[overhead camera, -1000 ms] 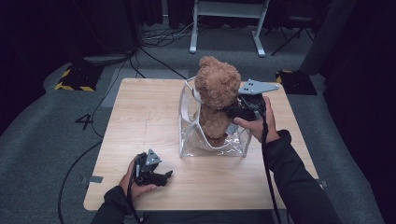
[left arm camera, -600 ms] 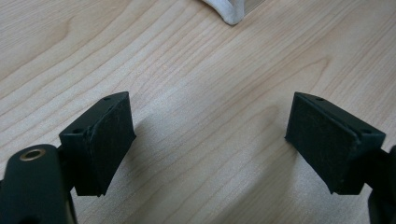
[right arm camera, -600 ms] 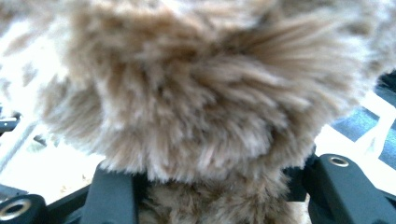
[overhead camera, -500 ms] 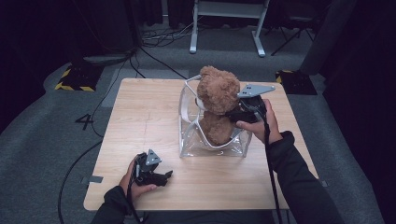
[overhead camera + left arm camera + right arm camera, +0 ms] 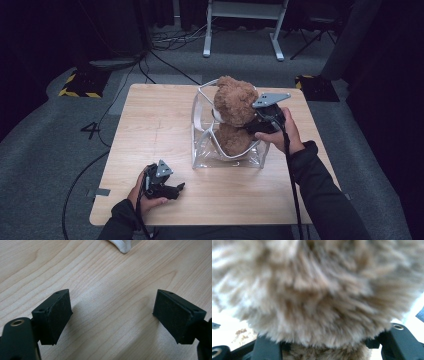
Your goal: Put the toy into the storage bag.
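A brown teddy bear [image 5: 232, 102] sits upright inside a clear plastic bag [image 5: 204, 147] with white handles, at the middle of the wooden table [image 5: 150, 115]. My right gripper [image 5: 252, 127] reaches in from the right at the bear's neck. Its jaws have just been opening, and the bear is still between them. In the right gripper view the bear's fur [image 5: 319, 290] covers the pads of the right gripper [image 5: 324, 345]. My left gripper [image 5: 176, 189] rests on the table near the front edge, open and with nothing in it. In its own view the left gripper [image 5: 112, 315] faces bare wood, with a corner of the bag [image 5: 123, 247] ahead.
Grey carpet surrounds the table, with black cables trailing on the left. A white metal frame [image 5: 242, 25] stands beyond the far edge. Yellow-and-black striped blocks [image 5: 80, 92] lie on the floor at the far left and far right.
The bear has sunk lower into the bag, and my right gripper has come down with it. The left gripper has stayed where it was.
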### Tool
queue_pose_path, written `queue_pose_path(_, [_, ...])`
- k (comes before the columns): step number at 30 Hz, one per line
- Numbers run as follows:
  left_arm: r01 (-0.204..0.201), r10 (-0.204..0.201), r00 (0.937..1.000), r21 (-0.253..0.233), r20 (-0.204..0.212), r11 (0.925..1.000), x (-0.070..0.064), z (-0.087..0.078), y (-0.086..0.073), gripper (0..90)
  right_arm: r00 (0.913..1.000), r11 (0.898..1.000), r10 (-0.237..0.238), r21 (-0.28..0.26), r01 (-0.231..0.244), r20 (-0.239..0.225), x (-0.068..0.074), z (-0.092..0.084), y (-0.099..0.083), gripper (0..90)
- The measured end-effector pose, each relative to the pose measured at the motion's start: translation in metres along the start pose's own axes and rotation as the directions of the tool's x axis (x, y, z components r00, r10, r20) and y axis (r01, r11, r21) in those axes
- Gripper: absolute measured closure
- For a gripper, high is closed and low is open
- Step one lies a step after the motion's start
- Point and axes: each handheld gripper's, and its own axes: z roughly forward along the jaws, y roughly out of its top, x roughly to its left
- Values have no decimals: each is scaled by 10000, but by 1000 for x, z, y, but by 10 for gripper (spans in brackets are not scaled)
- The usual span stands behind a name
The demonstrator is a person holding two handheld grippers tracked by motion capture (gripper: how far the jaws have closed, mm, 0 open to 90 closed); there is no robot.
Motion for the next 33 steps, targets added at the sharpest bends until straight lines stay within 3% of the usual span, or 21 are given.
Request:
queue_pose_path(11, [-2,2,10000,1,0,10000,0,0,0,152,10000,9995,35,301,-35,-3,-2,-1,-2,352])
queue_pose_path(22, [-2,2,10000,6,1,10000,0,0,0,152,9982,9985,538,74,-540,247,-3,-1,-5,275])
queue_pose_path(33, [-2,2,10000,2,-1,10000,0,0,0,152,9953,9960,875,-198,-868,412,-4,-6,-8,256])
